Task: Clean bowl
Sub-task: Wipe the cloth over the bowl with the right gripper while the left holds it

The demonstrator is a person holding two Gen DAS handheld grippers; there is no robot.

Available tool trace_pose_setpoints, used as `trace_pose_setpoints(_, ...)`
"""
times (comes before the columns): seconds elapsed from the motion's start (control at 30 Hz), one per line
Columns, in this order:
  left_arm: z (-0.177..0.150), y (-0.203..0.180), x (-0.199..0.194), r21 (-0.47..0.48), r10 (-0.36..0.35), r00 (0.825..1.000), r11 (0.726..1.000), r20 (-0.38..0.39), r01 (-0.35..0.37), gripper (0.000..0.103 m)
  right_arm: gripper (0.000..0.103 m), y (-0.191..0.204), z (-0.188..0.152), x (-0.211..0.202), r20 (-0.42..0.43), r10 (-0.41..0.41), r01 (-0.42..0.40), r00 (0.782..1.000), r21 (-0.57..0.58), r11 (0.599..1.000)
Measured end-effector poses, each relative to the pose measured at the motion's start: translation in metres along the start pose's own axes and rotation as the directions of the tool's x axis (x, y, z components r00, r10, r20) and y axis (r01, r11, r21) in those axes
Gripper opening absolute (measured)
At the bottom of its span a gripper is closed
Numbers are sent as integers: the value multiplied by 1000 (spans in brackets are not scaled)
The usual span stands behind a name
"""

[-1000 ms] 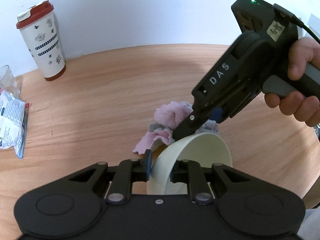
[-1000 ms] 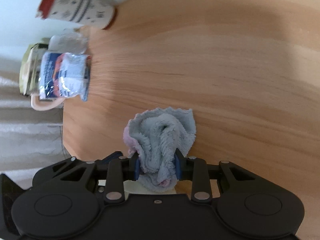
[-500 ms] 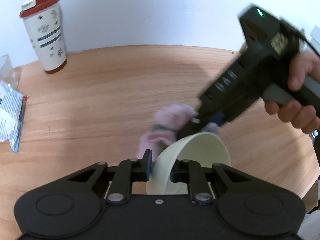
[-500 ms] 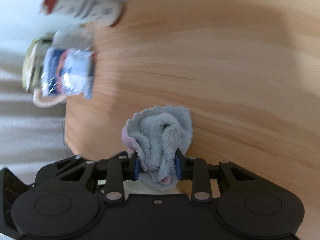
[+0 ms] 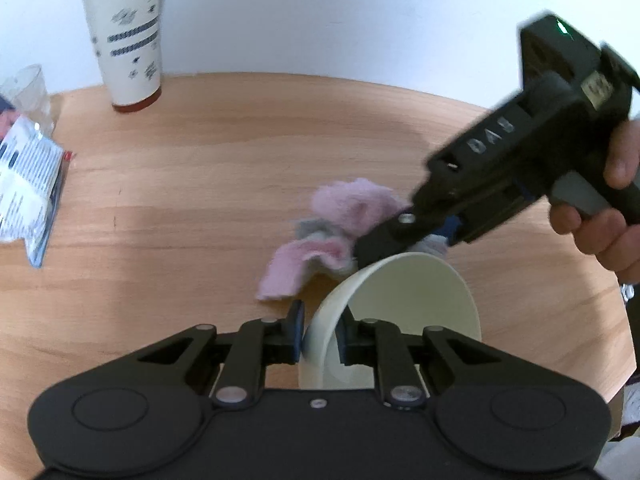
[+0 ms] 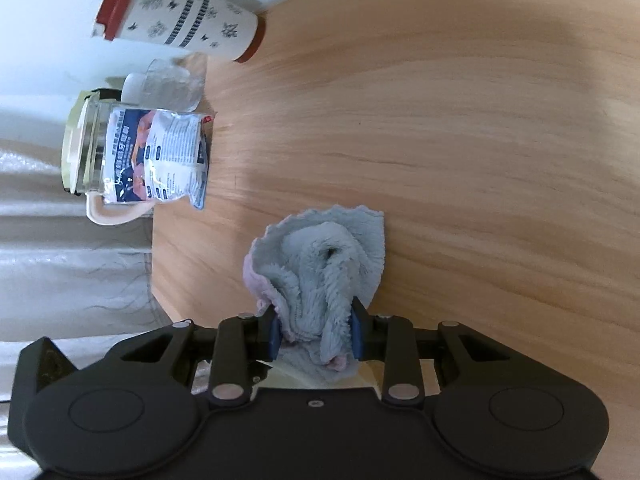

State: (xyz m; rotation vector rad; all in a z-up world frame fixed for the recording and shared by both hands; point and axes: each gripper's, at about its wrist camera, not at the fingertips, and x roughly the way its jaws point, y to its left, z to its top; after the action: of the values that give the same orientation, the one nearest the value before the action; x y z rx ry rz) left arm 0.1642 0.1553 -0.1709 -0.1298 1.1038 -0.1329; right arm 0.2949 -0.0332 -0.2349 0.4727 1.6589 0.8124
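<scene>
Nearest the left camera, the left gripper (image 5: 318,334) pinched the wall of the cream bowl (image 5: 408,312), tipped on edge over the wooden table (image 5: 192,208); its inside looked empty and clean. Just beyond the rim, the right gripper (image 6: 314,336) was clamped on a bunched pink-grey cloth (image 6: 320,264) outside the bowl, so wiping looked mid-way or pending, can't tell which. Farther back stood a lidded tumbler (image 5: 122,36), contents hidden.

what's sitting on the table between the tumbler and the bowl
Mostly bare wood in the left wrist view, from the tumbler to the bowl, except the cloth draped beside the bowl's rim.
</scene>
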Motion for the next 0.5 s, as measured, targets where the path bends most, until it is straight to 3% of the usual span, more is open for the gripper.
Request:
trace_pose_setpoints(0.23,-4,12,4,-41,23,999,999,-29,-24,14,35,-41,-16,-11,11,25,-27,1000,134,991)
trace_pose_setpoints(0.5,-5,9,4,-46,24,999,999,-23,-25,13,35,-12,-4,-8,90,108,-119,990,129,984)
